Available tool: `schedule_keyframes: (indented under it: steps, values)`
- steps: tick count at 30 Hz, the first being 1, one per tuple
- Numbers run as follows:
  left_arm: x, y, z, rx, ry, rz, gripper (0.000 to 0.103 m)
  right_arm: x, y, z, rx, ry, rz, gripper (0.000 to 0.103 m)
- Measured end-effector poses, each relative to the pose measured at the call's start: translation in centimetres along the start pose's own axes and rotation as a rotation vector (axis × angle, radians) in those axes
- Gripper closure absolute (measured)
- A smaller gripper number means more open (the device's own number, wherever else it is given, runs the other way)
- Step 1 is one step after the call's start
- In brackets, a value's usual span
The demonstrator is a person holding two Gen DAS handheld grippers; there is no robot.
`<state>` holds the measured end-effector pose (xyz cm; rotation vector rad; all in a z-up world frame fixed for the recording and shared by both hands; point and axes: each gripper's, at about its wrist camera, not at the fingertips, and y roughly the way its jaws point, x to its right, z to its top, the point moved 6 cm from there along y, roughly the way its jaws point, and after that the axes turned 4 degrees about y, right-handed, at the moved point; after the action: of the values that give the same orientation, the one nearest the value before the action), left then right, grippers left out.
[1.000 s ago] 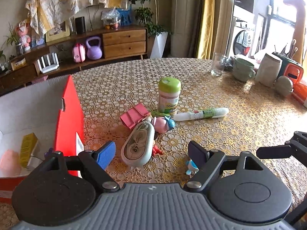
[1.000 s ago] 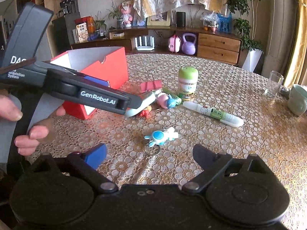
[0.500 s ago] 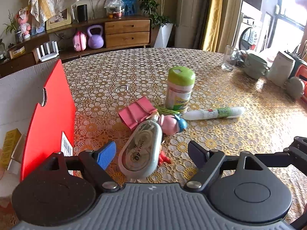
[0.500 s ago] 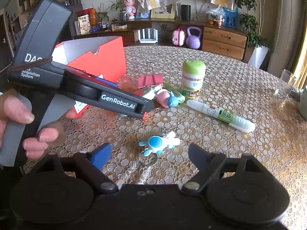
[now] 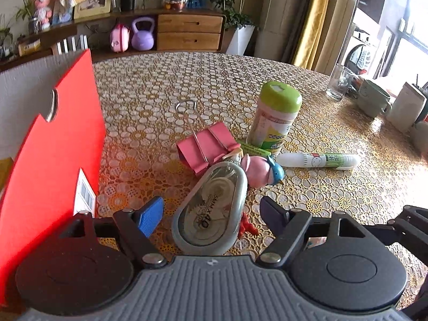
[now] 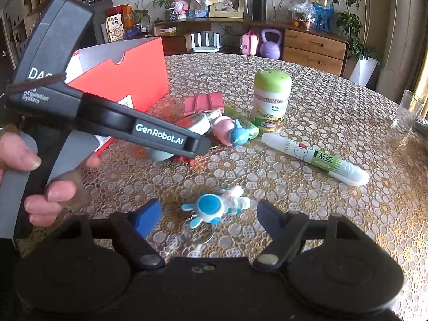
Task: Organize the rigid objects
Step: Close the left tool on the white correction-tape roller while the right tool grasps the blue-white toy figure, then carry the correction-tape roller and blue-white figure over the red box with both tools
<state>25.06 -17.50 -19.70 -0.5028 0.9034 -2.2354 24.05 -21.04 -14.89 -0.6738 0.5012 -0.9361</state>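
Left gripper (image 5: pixel 211 212) is spread wide, its 2 fingers either side of the grey correction tape dispenser (image 5: pixel 211 208), blue pad (image 5: pixel 149 215) off to one side and dark pad (image 5: pixel 272 211) off to the other, neither one touching it, so nothing is clamped. The dispenser lies flat on the table (image 5: pixel 149 101), tip pointing away toward the pink binder clip (image 5: pixel 206 147), and the pink-and-blue toy figure (image 5: pixel 263 171) sits right against its far end. Beyond those stands the green-lidded canister (image 5: pixel 275 117), upright, with the white-and-green glue pen (image 5: pixel 318 160) lying just beside it toward the table's right edge. The red box (image 5: pixel 53 144) sits along the left, close beside the left gripper. Over on the right wrist view, the right gripper (image 6: pixel 211 214) is also wide apart and holding nothing, its fingers bracketing the small blue-and-white astronaut keychain (image 6: pixel 216 208), which lies on the table nearer the front edge, apart from the cluster. The left gripper's black body crosses that view, held in the person's left hand (image 6: pixel 40 176).
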Motion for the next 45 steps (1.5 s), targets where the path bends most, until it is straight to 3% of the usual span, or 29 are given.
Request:
schedule_keyframes:
  steps: [7,12,16,28,45]
  values:
    - [-0.4,0.3,0.0,0.0,-0.033,-0.005,0.025,0.3,1.2,0.0,-0.017,0.003,-0.004,0.031]
    - [-0.4,0.2,0.1,0.006,-0.042,-0.012,0.045,0.4,1.2,0.0,-0.012,0.002,-0.012,0.035]
    - [-0.1,0.1,0.0,0.007,-0.027,-0.002,0.046,0.6,0.9,0.1,-0.008,0.003,-0.025,0.044]
    - [0.6,-1.7,0.2,0.019,0.003,0.011,0.047,0.6,-1.1,0.2,0.015,0.02,-0.055,0.045]
    - [1.7,-8.8,0.9,0.054,0.029,0.013,0.047,-1.5,-7.9,3.2,0.078,-0.004,-0.053,0.045]
